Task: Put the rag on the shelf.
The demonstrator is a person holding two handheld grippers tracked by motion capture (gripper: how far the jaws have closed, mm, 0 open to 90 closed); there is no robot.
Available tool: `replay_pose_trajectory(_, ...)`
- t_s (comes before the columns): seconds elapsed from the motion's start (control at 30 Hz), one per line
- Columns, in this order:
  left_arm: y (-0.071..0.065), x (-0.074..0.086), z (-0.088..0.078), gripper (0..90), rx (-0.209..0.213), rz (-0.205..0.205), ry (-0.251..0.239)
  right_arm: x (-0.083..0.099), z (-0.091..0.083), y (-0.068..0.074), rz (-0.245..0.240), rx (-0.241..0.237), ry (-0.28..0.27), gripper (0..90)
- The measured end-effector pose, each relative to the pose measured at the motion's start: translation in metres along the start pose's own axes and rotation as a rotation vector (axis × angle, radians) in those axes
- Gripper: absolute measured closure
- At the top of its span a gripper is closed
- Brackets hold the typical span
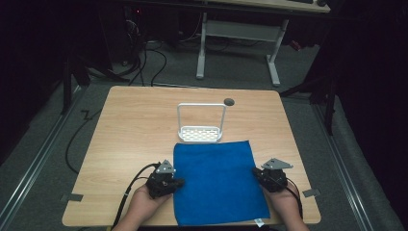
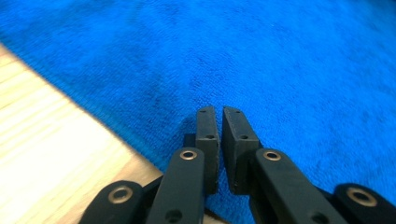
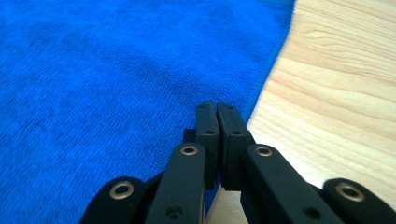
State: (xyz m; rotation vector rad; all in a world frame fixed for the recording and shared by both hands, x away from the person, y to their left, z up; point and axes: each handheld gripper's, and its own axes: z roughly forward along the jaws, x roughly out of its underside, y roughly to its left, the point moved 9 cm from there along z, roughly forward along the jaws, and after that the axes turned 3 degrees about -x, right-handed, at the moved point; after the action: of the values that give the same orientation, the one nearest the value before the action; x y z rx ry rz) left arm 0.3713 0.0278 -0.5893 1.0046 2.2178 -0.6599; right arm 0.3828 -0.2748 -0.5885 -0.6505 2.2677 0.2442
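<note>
Apparently both closed: left gripper (image 1: 179,183) pinched the blue towel (image 1: 219,180) at its left edge, right gripper (image 1: 256,172) its right edge, likely for folding.

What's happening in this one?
A person holds a two-jaw gripper in each hand at a light wooden table. A blue terry cloth lies flat in front of a white wire rack. The left gripper and right gripper sit shut at the cloth's side edges, apparently pinching them.
</note>
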Motion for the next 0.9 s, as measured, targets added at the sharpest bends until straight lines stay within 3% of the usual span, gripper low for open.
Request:
replay_pose_trajectory(0.2,0.009,0.008,-0.01,85.4,0.004,-0.038,-0.002,0.004,-0.004,0.015,0.018,-0.055,-0.007,88.7)
replay_pose_trajectory(0.43,0.01,0.022,-0.025,85.4,0.006,-0.061,-0.005,0.007,-0.009,0.041,-0.021,-0.093,0.019,88.5)
replay_pose_trajectory(0.73,0.001,0.036,-0.037,83.3,0.018,-0.052,0.008,0.006,-0.008,0.051,-0.031,-0.127,0.026,87.5)
replay_pose_trajectory(0.9,0.005,0.033,-0.038,77.7,-0.002,-0.052,-0.014,0.001,-0.011,0.044,-0.028,-0.109,-0.014,84.3)
